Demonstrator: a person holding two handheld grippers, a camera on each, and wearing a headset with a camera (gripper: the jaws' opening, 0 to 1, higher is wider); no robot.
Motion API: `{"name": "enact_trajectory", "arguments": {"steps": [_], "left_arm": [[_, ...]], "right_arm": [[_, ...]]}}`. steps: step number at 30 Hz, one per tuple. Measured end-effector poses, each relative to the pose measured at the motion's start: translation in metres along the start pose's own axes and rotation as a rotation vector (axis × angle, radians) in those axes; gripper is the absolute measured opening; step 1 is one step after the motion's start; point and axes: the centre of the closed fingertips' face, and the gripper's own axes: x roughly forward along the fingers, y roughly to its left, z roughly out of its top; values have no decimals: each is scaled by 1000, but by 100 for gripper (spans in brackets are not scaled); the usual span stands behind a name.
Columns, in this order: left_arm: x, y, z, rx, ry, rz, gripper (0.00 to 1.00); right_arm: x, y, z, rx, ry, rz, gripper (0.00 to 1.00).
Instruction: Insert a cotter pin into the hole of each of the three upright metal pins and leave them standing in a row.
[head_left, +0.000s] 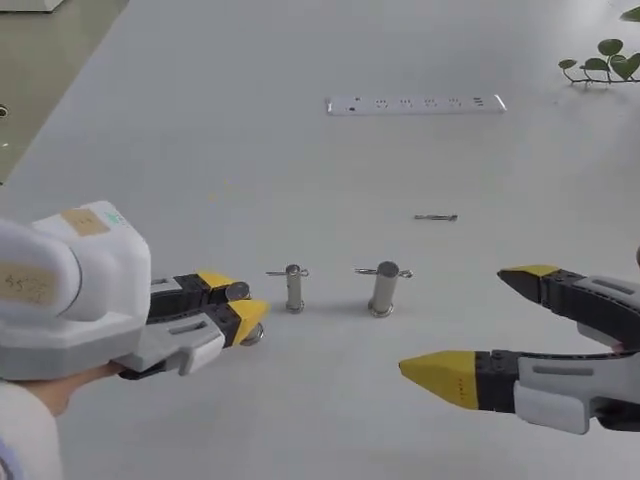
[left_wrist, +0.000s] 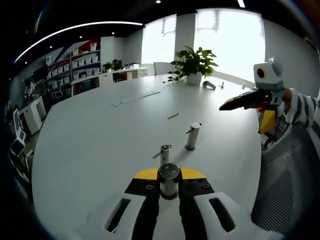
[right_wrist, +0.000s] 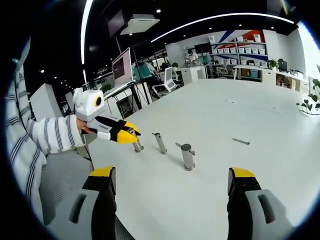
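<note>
**Metal pins in a row, left gripper (head_left: 240, 298) clamped on the end one**

Three short steel pins stand upright in a line across a white table (head_left: 300, 170). The left pin (head_left: 238, 291) sits between the yellow tips of the left gripper, whose jaws are closed on it. Whether anything passes through this pin cannot be told. Just to its right, the middle pin (head_left: 294, 290) has a cotter pin (head_left: 277, 272) pushed sideways through its top. The right pin (head_left: 383, 290) stands apart from it, with a second cotter pin (head_left: 366, 270) through its head.

The right gripper (head_left: 462, 322) hangs near the right pin, not touching it, with its jaws spread wide and nothing between them.

A loose cotter pin (head_left: 435, 217) lies flat on the table behind the right pin. Farther back lies a white power strip (head_left: 415, 104), and a leafy plant (head_left: 605, 60) is at the far right edge.
</note>
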Motion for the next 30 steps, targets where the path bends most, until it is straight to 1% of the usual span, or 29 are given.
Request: {"name": "enact_trajectory", "arguments": {"steps": [9,11,13,16,21,25,28,30], "left_arm": [[10,-12,-2,-13,0,-1,9],[13,-18,-4,1,4,-13,9],[15,-20,-5,12,9,-15,9],[17,-19,-5,-14,7,-5,9],[21,-21,-5,-11,4,2,9],[24,-23,-7,-10,8,4,9],[26,-22,-8,-10,8,19,9],[27,-23,-8,-5,6,12,9]], "right_arm": [[1,1,-1,0,2,5,91],[2,2,-2,3,1,7,91],[2,2,-2,1,4,8,91],[2,4,-2,4,1,11,91],[1,3,-3,11,-1,8,91],[2,5,-5,13,5,14,91],[2,6,-6,10,9,17,91],[3,7,-6,13,9,19,91]]}}
